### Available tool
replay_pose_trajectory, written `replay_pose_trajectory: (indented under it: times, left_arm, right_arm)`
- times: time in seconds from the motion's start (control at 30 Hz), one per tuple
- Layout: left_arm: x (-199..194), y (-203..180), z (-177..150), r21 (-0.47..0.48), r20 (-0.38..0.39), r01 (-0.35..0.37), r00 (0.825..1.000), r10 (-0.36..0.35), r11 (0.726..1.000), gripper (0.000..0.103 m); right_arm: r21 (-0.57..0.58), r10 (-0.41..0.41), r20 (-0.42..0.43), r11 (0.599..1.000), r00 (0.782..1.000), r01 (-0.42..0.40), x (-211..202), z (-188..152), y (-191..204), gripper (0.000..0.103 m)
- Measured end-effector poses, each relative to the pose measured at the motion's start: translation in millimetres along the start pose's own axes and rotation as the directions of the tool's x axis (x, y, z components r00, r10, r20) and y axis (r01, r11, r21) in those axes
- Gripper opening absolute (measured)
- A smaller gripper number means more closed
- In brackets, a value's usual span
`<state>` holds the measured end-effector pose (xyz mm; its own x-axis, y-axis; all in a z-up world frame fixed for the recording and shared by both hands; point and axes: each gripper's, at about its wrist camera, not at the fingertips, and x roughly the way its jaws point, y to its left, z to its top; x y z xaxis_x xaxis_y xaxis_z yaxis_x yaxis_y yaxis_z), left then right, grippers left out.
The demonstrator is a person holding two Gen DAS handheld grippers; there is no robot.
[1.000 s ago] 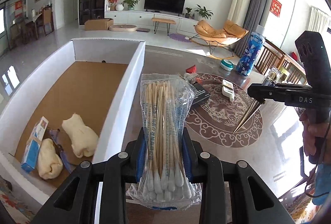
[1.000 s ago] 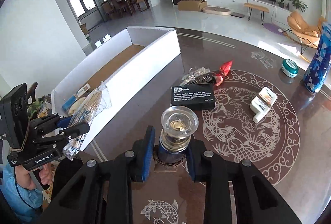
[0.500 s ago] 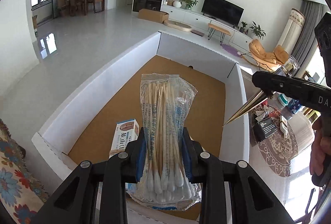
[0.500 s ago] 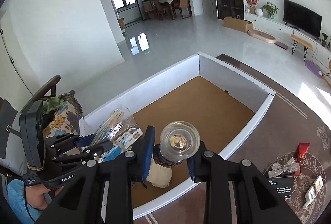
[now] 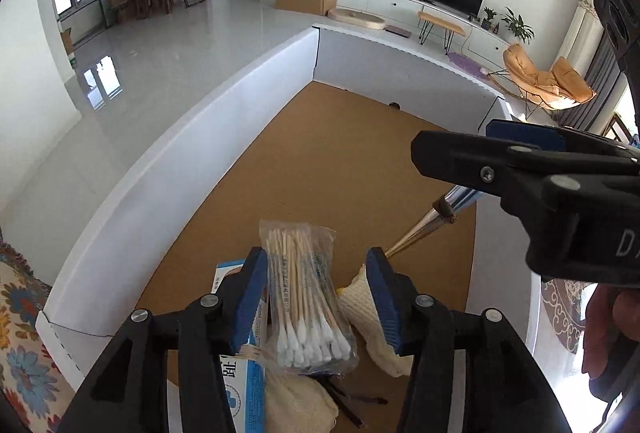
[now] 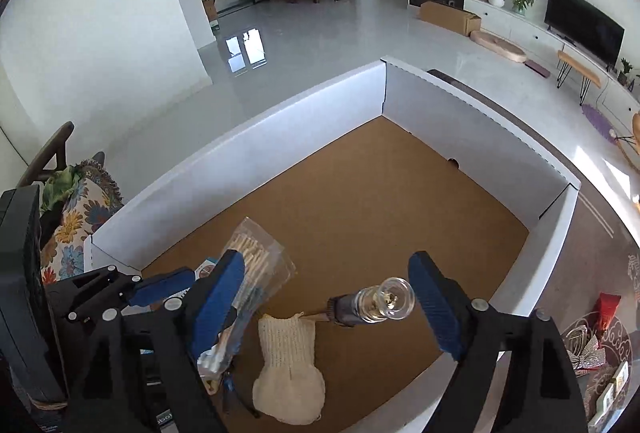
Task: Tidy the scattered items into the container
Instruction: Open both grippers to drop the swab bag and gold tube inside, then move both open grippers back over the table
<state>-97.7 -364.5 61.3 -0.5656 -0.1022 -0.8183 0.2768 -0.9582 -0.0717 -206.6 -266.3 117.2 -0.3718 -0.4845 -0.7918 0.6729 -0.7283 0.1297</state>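
Left wrist view: my left gripper hangs over the near end of the large white cardboard box with a brown floor, and its blue-padded jaws are opening. The clear plastic bag of wooden cotton swabs stands between the pads, cotton tips toward the camera; I see a gap on the right side, and on the left the bag lies close to the pad, so I read it as released, not pinched. Under and beside the bag, on the box floor, lie a blue-and-white carton, a cream knitted pouch just at the right pad, and a second cream pouch nearer the camera. Right wrist view: my right gripper is also over the box and its jaws are opening, pads standing wide. The slim object with a clear glass knob, dark collar and gold tapered tip lies tilted between them, touching neither pad; whether it rests on the floor I cannot tell. Its tip points toward the cream knitted pouch, which lies on the floor between the two grippers. The left gripper shows at lower left with the swab bag in its jaws. Outside the box, at the right edge, a red packet and a silvery bow remain on the dark patterned table.
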Motion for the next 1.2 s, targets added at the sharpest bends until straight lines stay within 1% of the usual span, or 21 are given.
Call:
replay_pose_trajectory:
  times: [0.03,0.1,0.2,0.27,0.3,0.37,0.43,0.47,0.5,0.53,0.6,0.63,0.7,0.83,0.9,0.93,0.97,1.03,1.07,1.1,1.2]
  left_arm:
    - [-2.2,0.1,0.4,-0.002,0.01,-0.003,1.0,0.003,1.0,0.061]
    - [-9.0,-0.5,-2.8,-0.008,0.027,-0.004,1.0,0.004,1.0,0.066]
    - [-19.6,-8.0,-15.4,0.007,0.035,-0.003,0.999,0.002,1.0,0.066]
    - [-30.8,-20.1,-28.9,0.043,0.049,0.007,0.999,-0.009,0.999,0.066]
    - [-38.0,-28.3,-36.6,0.066,0.059,0.013,0.998,-0.017,0.998,0.066]
    - [-53.5,-48.3,-52.2,0.112,0.074,0.038,0.996,-0.047,0.993,0.066]
    - [-69.3,-72.7,-68.1,0.157,0.084,0.085,0.992,-0.098,0.984,0.066]
    - [-77.3,-86.6,-77.4,0.177,0.089,0.111,0.988,-0.128,0.978,0.069]
    - [-84.7,-101.8,-85.2,0.197,0.091,0.139,0.983,-0.159,0.971,0.079]
    - [-91.7,-117.3,-94.4,0.214,0.095,0.165,0.977,-0.189,0.963,0.09]
    - [-99.3,-149.6,-115.6,0.247,0.104,0.223,0.962,-0.254,0.943,0.1]
    - [-98.1,-165.7,-125.0,0.266,0.093,0.248,0.955,-0.28,0.932,0.102]
    - [-84.1,-199.5,-143.1,0.303,0.045,0.275,0.952,-0.302,0.913,0.102]
    - [-35.1,-252.5,-168.6,0.321,-0.062,0.287,0.957,-0.282,0.903,0.102]
    - [-14.4,-269.3,-176.9,0.309,-0.098,0.301,0.954,-0.285,0.902,0.102]
    - [-6.8,-275.3,-180.3,0.308,-0.104,0.306,0.952,-0.288,0.901,0.102]
    - [0.3,-282.5,-182.2,0.312,-0.108,0.304,0.953,-0.284,0.9,0.102]
    - [11.3,-293.7,-183.6,0.331,-0.121,0.289,0.957,-0.263,0.898,0.102]
    - [12.7,-299.7,-186.1,0.355,-0.103,0.264,0.964,-0.244,0.897,0.102]
    - [14.4,-305.4,-186.6,0.376,-0.094,0.252,0.968,-0.234,0.892,0.102]
    - [18.7,-316.7,-189.5,0.42,-0.074,0.211,0.977,-0.198,0.883,0.102]
  right_arm:
    - [0.012,0.011,0.011,1.0,1.0,-0.011,-4.0,1.0,-0.6,0.087]
    - [0.024,0.012,0.024,1.0,1.0,-0.013,-9.4,0.2,-2.4,0.087]
    - [0.02,0.001,0.053,1.0,0.999,-0.002,-22.7,-9.7,-7.9,0.087]
    - [0.038,0.0,0.095,0.999,0.995,-0.004,-39.7,-25.4,-17.9,0.087]
    - [0.052,-0.005,0.123,0.999,0.992,-0.001,-48.8,-35.8,-24.4,0.087]
    - [0.085,-0.03,0.185,0.996,0.982,0.014,-71.6,-64.5,-40.2,0.092]
    - [0.113,-0.083,0.226,0.992,0.971,0.059,-91.0,-107.5,-59.4,0.103]
    - [0.117,-0.119,0.231,0.989,0.966,0.094,-97.3,-131.7,-69.5,0.103]
    - [0.118,-0.159,0.224,0.984,0.961,0.135,-101.0,-155.3,-79.6,0.103]
    - [0.121,-0.205,0.206,0.976,0.957,0.183,-104.4,-180.9,-92.1,0.103]
    - [0.139,-0.283,0.167,0.955,0.944,0.261,-111.3,-228.3,-117.1,0.103]
    - [0.158,-0.312,0.143,0.944,0.939,0.29,-115.9,-252.4,-131.9,0.103]
    - [0.195,-0.369,0.085,0.917,0.925,0.348,-125.1,-293.0,-161.1,0.103]
    - [0.288,-0.446,-0.023,0.854,0.895,0.433,-145.3,-353.5,-216.5,0.103]
    - [0.326,-0.462,-0.057,0.829,0.885,0.454,-152.2,-370.1,-232.1,0.103]
    - [0.345,-0.462,-0.064,0.821,0.884,0.454,-155.9,-374.5,-238.7,0.103]
    - [0.373,-0.452,-0.054,0.818,0.89,0.438,-161.0,-378.2,-243.9,0.103]
    - [0.416,-0.446,-0.034,0.807,0.894,0.419,-166.4,-381.0,-247.0,0.103]
    - [0.428,-0.448,-0.045,0.799,0.893,0.423,-166.0,-382.0,-249.4,0.103]
    - [0.44,-0.45,-0.059,0.79,0.891,0.428,-164.4,-381.0,-249.5,0.103]
    - [0.462,-0.471,-0.074,0.765,0.879,0.449,-166.3,-381.7,-250.4,0.103]
